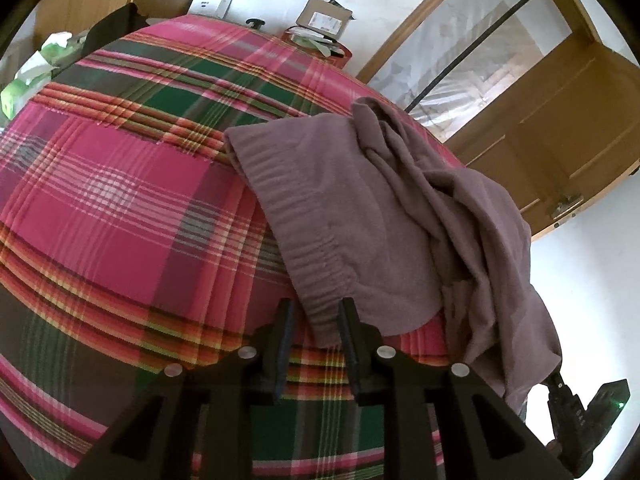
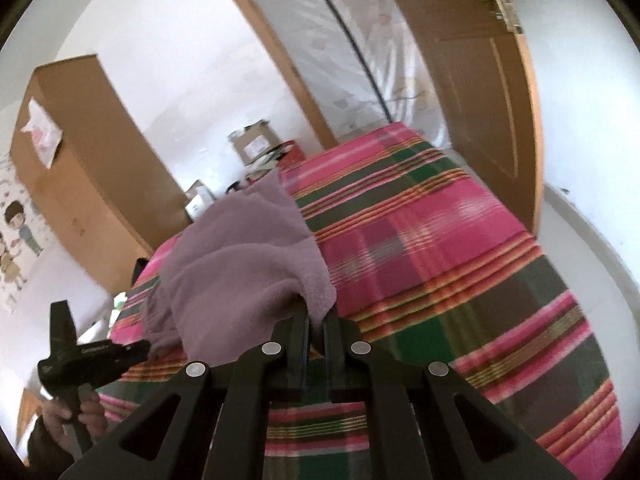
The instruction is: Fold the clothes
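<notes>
From the left wrist, the left gripper (image 1: 314,312) hovers with jaws apart at the ribbed hem of the mauve sweater (image 1: 360,216) on the plaid bedspread (image 1: 120,208), while from the right wrist the right gripper (image 2: 316,318) pinches a lifted fold of it.

Mauve fleece garment (image 1: 360,216) lies rumpled on the plaid bed, one edge lifted.
</notes>
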`<action>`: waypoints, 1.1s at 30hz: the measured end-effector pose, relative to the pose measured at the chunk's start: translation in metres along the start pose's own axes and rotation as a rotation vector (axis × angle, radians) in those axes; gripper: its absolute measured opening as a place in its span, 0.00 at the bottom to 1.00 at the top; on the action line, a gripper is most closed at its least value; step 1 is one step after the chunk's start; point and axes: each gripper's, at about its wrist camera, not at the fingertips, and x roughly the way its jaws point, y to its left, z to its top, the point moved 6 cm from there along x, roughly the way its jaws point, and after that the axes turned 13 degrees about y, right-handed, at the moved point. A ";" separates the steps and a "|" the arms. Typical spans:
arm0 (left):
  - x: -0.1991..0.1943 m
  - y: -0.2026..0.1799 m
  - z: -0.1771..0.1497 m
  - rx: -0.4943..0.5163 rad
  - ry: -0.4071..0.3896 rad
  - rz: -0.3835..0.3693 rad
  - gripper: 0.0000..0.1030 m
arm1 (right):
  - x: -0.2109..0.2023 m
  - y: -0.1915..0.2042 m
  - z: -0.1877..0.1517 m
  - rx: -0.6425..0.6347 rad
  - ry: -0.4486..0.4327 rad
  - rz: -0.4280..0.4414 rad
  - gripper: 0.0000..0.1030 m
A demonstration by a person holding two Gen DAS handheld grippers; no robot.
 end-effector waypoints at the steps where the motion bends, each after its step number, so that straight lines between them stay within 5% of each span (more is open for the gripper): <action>1: 0.000 0.001 0.000 -0.005 0.000 -0.006 0.23 | 0.000 -0.002 0.000 0.004 0.001 -0.011 0.06; 8: -0.001 -0.001 0.001 0.004 -0.014 -0.029 0.18 | 0.009 -0.008 -0.004 -0.038 0.014 -0.138 0.06; 13: -0.003 -0.007 0.001 0.038 -0.032 -0.018 0.12 | 0.009 -0.010 -0.004 -0.049 0.025 -0.196 0.16; 19: -0.003 -0.002 0.003 0.013 -0.014 -0.056 0.12 | -0.012 0.013 0.001 -0.141 -0.058 -0.270 0.29; 25: -0.002 0.003 0.005 -0.007 0.000 -0.095 0.12 | -0.019 0.060 -0.003 -0.239 -0.094 -0.238 0.31; 33: 0.001 0.012 0.008 -0.017 0.043 -0.137 0.12 | 0.022 0.145 -0.024 -0.445 0.016 -0.063 0.31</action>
